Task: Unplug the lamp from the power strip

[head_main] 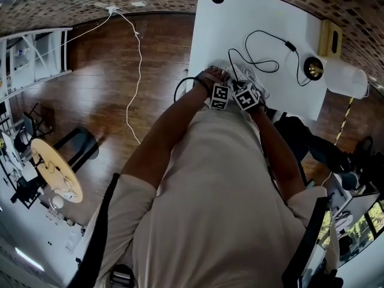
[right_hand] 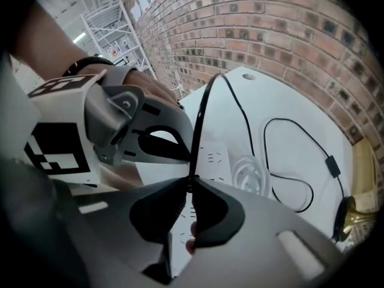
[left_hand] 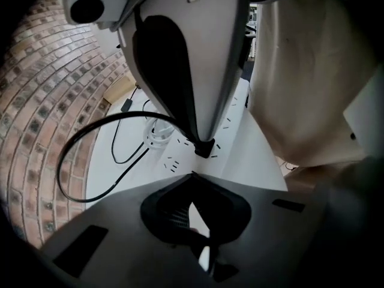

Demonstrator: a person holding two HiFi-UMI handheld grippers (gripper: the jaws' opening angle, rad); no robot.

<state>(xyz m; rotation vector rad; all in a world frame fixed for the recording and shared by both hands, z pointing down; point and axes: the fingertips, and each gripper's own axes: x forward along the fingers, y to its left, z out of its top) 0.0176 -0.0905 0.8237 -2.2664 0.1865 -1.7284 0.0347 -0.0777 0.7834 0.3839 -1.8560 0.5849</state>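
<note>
A white power strip (left_hand: 175, 158) lies on the white table (head_main: 252, 17), close to its near edge. My right gripper (right_hand: 191, 182) is shut on the lamp's black plug (left_hand: 204, 148), which sits at a socket of the strip. From the plug the black cable (right_hand: 207, 107) loops over the table, past an inline switch (head_main: 290, 45), to the gold lamp (head_main: 312, 68). My left gripper (left_hand: 193, 174) stands just left of the plug, jaws shut and tips down on the strip. In the head view both marker cubes (head_main: 233, 96) sit side by side over the strip.
A coil of white cable (right_hand: 249, 173) lies on the strip's far side. A yellow box (head_main: 330, 38) and a white cylinder (head_main: 349, 80) stand at the table's right end by the brick wall. A white cord (head_main: 135, 71) runs over the wooden floor to the left.
</note>
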